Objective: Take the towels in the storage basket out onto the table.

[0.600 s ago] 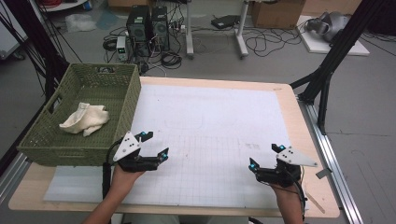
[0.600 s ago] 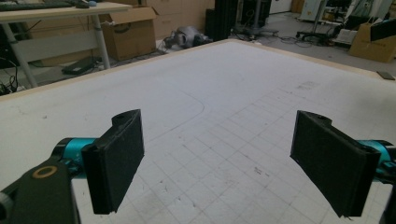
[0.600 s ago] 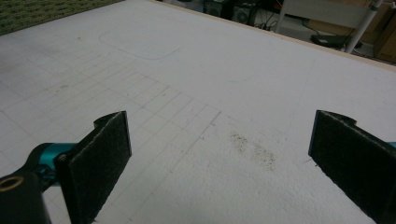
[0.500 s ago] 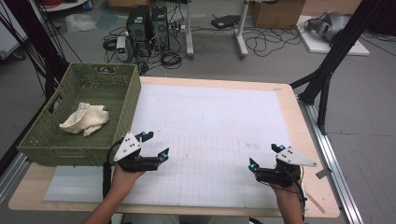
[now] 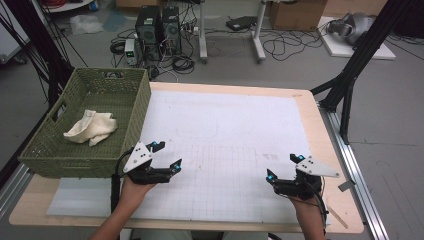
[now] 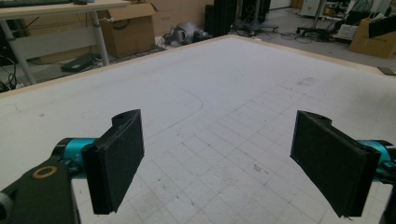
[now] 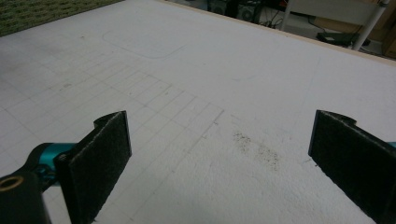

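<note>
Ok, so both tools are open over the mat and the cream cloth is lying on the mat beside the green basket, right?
Not quite. The cream cloth lies inside the green basket, not on the mat; the high view shows it. The rest holds: the left tool and the right tool are both open over the mat with nothing between their jaws.

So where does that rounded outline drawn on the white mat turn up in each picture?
High view: the rounded outline sits mid-mat, just beyond the grid.
Left gripper view: its curved corner lies just left of centre, beside the grid.
Right gripper view: it lies near the top, left of centre, beyond the grid.
Shared landmark: the grid bordering it.
</note>
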Demonstrator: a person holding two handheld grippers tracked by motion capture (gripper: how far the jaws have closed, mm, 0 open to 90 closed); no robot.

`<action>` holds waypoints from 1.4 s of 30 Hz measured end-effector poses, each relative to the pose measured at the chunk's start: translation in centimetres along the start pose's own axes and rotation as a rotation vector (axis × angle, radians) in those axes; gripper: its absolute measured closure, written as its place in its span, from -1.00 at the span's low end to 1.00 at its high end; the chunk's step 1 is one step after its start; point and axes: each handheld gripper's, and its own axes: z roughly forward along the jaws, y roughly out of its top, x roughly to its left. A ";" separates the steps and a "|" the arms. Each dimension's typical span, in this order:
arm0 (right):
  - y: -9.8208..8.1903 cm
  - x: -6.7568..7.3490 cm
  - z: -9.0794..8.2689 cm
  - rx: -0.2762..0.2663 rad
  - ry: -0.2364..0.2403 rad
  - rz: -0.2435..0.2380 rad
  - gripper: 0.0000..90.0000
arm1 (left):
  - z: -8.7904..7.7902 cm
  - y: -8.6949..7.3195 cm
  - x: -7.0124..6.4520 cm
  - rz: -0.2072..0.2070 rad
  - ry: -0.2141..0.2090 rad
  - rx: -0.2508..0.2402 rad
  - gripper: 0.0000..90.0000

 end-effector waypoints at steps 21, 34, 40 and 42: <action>0.2 0.5 0.2 0.008 0.010 -0.012 -0.89 | -1.3 1.3 0.0 -0.003 0.013 -0.018 -0.61; 0.2 0.4 0.1 0.007 0.010 -0.002 -0.89 | -1.7 3.2 0.3 -0.023 -0.010 -0.042 -0.61; 0.2 0.4 0.1 0.008 0.006 -0.001 -0.89 | -2.4 4.6 0.7 -0.029 -0.005 -0.063 -0.61; 0.2 0.4 0.1 0.007 0.006 -0.005 -0.89 | -3.0 5.5 1.3 -0.033 0.002 -0.075 -0.61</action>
